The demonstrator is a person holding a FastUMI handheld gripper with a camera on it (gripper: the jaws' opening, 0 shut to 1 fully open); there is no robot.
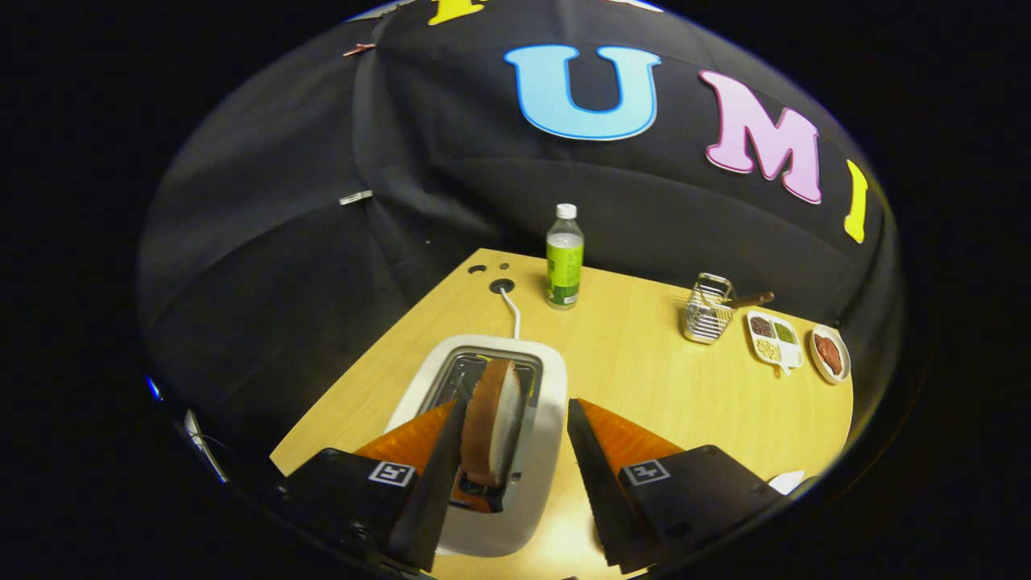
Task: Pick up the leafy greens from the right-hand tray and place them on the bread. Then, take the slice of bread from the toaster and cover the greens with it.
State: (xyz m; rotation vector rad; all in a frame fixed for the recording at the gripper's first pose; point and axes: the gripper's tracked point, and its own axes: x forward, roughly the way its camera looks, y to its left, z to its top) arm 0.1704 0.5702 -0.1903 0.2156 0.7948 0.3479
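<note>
A slice of bread (491, 423) with a brown crust stands upright in the slot of a white toaster (552, 419) on the wooden table (644, 387). My gripper (516, 403) is open and hangs over the toaster, with the slice between its fingers. The bread is close beside the left finger (439, 459), and whether they touch I cannot tell. A clear gap separates it from the right finger (592, 451).
The toaster's white cable (511, 310) runs to a hole in the table. Beyond stand a green-labelled bottle (565, 256), a wire basket (707, 310), a divided white dish (775, 338) and a small plate of red food (830, 354). A white rim (785, 482) peeks by the right finger.
</note>
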